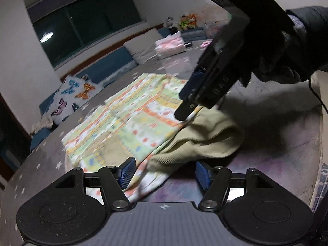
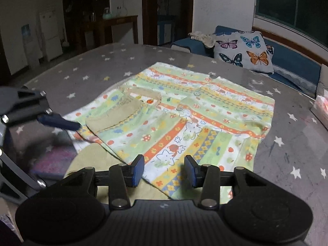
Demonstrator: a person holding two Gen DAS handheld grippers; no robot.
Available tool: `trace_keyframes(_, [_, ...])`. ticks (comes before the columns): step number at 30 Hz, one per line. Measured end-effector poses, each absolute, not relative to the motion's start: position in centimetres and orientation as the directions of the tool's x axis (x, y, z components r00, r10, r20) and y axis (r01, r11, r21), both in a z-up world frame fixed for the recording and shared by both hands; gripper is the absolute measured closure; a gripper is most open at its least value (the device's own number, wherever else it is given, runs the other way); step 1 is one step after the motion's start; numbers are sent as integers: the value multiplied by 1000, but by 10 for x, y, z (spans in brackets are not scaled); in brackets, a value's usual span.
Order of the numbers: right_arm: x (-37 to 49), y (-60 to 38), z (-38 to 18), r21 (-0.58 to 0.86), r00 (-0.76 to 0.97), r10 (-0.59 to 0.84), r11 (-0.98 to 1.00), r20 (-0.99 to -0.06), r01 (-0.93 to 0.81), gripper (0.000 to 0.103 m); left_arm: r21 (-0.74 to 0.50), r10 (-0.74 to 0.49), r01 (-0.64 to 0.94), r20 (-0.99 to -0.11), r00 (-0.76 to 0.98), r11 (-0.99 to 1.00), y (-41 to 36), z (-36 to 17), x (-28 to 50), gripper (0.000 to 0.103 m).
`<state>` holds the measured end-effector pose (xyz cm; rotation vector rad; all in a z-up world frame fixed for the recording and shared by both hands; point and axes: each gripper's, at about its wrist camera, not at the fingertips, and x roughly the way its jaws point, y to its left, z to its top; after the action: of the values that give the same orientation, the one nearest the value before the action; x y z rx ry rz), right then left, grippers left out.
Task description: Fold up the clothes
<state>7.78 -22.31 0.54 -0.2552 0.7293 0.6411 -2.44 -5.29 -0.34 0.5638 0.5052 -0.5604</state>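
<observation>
Patterned shirt [image 2: 184, 110] flat on starred table [image 2: 86, 69]; left gripper [image 1: 164, 174] and right gripper [image 2: 164, 168] fingers spread over its near edge.

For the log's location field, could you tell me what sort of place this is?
Probably a home living room: a blue sofa with a butterfly cushion, a star-print tablecloth, stuffed toys.

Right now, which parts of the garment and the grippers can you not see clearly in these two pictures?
- Patterned garment: its near hem is hidden behind the right gripper in the right wrist view.
- Olive ribbed part: in the left wrist view motion blur hides its shape, and whether it is a lining or a separate piece.
- Left gripper: cut off by the left edge of the right wrist view.
</observation>
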Motion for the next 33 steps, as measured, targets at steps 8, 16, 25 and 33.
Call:
trace_keyframes(8, [59,-254,20,-49,587,422,782,-691,-621,50,252,-410,624,-566,715,740,-60,-1,-4,82])
trace_keyframes(16, [47,-251,18,-86,555,460,712,-693,-697,41,65,-421,540,-550,721,839,-31,28,37,93])
trace_keyframes(25, [69,-219,-4,-52,530,484,702,-697,-710,74,60,-417,539,-564,712,840,-29,30,42,89])
trace_keyframes(33, [87,-230,18,84,532,537,751,-654,-655,87,197,-347,529,-562,751,826,-8,17,2,49])
